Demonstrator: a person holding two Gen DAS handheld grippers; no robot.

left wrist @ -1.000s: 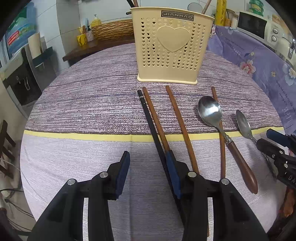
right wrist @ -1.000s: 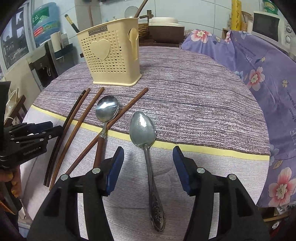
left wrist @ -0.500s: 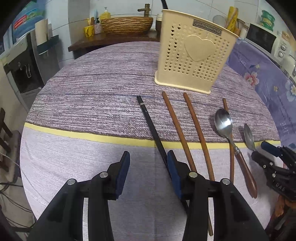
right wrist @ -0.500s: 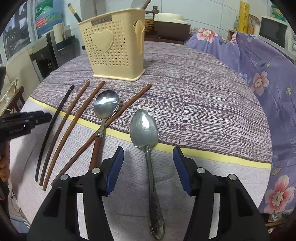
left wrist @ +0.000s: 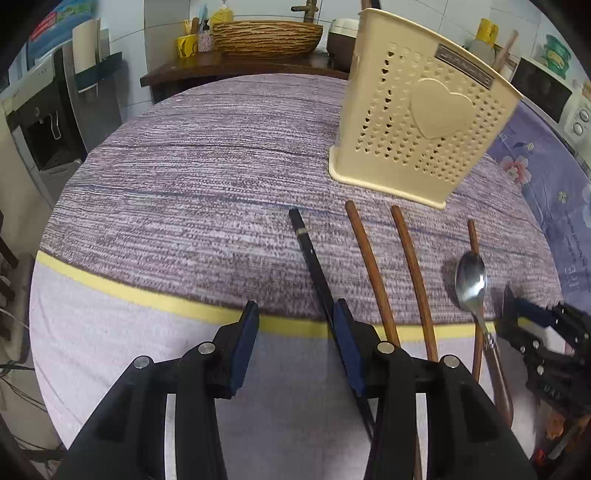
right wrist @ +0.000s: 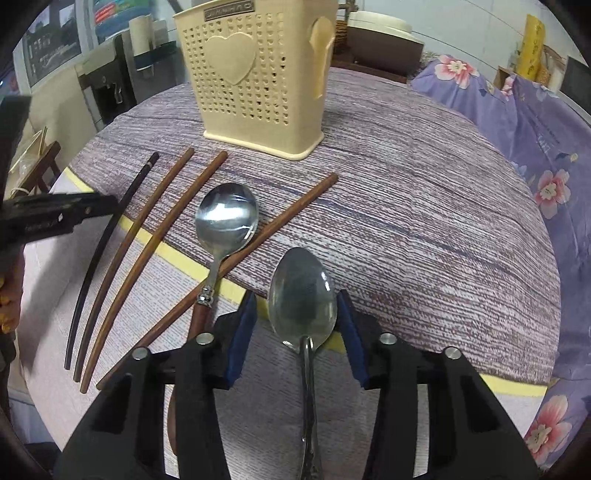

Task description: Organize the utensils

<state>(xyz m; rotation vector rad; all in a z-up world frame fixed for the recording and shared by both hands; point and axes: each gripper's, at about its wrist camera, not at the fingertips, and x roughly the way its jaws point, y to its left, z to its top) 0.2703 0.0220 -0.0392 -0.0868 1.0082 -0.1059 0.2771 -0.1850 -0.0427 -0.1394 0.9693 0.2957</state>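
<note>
A home kitchen: microwave [left wrist: 550, 94] beside the clothed table [left wrist: 207, 177] (water dispenser [left wrist: 44, 122] behind), wicker basket [left wrist: 266, 35].

Left wrist view: near end of black chopstick [left wrist: 314, 258] hidden under the left gripper [left wrist: 295, 345], right finger. Near ends of two brown chopsticks [left wrist: 373, 269] hidden likewise. Utensil holder [left wrist: 421, 129] label too blurred to read. All-metal spoon not seen, behind the right gripper [left wrist: 508, 304].

Right wrist view: all-metal spoon [right wrist: 303, 299] handle runs off the near edge. Wooden-handled spoon [right wrist: 225, 221] handle partly hidden by the gripper's left finger. Holder top cut off at far edge.
</note>
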